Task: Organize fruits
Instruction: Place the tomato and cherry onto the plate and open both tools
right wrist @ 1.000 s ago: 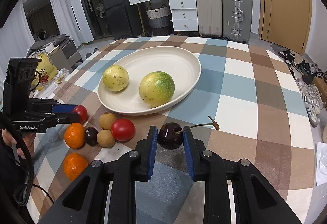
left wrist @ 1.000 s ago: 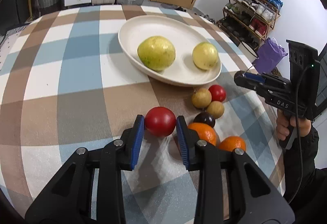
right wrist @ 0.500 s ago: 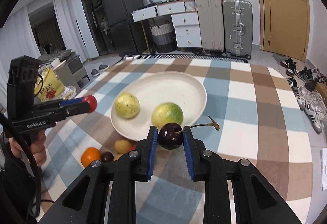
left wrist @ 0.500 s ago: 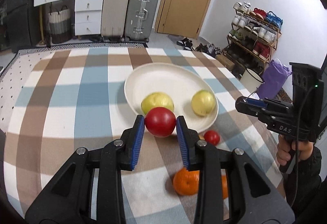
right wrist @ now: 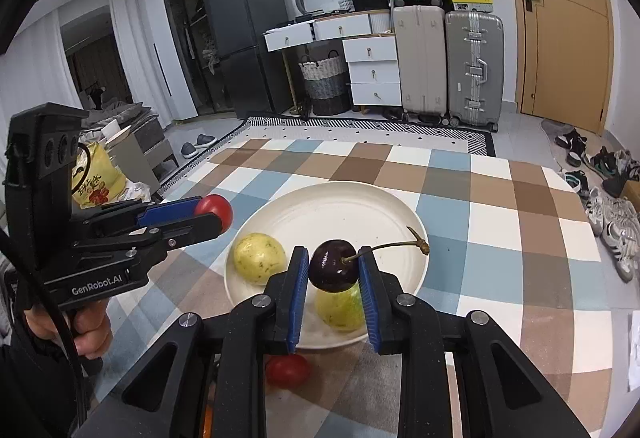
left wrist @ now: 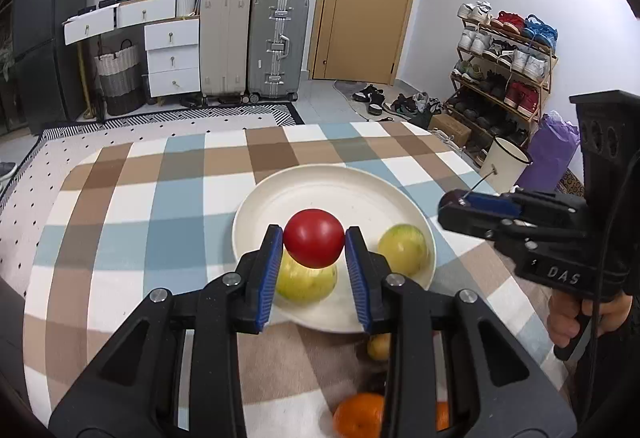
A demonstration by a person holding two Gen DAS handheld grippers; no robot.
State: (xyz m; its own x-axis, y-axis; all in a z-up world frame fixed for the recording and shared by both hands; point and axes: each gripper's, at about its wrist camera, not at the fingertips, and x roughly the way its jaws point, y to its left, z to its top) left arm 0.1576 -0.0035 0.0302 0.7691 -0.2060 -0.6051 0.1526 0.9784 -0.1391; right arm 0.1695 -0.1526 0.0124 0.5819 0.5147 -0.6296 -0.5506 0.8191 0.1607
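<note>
My left gripper (left wrist: 314, 238) is shut on a red tomato (left wrist: 314, 237), held in the air above the near edge of the white oval plate (left wrist: 320, 186). Two yellow-green fruits lie on that plate, one (left wrist: 306, 280) under the tomato and one (left wrist: 403, 249) to its right. My right gripper (right wrist: 333, 267) is shut on a dark cherry (right wrist: 334, 266) whose stem points right, above the same plate (right wrist: 340, 210). The left gripper (right wrist: 212, 212) with its tomato shows at the left of the right wrist view.
On the checked tablecloth (left wrist: 160, 198) near the plate lie an orange (left wrist: 358, 416), a small tan fruit (left wrist: 378, 346) and a small red tomato (right wrist: 287, 369). Suitcases (left wrist: 276, 46), drawers and a shoe rack (left wrist: 504, 66) stand beyond the table. A hand (left wrist: 584, 318) holds the right gripper.
Both grippers rose from the tablecloth with their fruit and now hang over the plate's near edge. The loose fruits have slipped to the bottom of both views.
</note>
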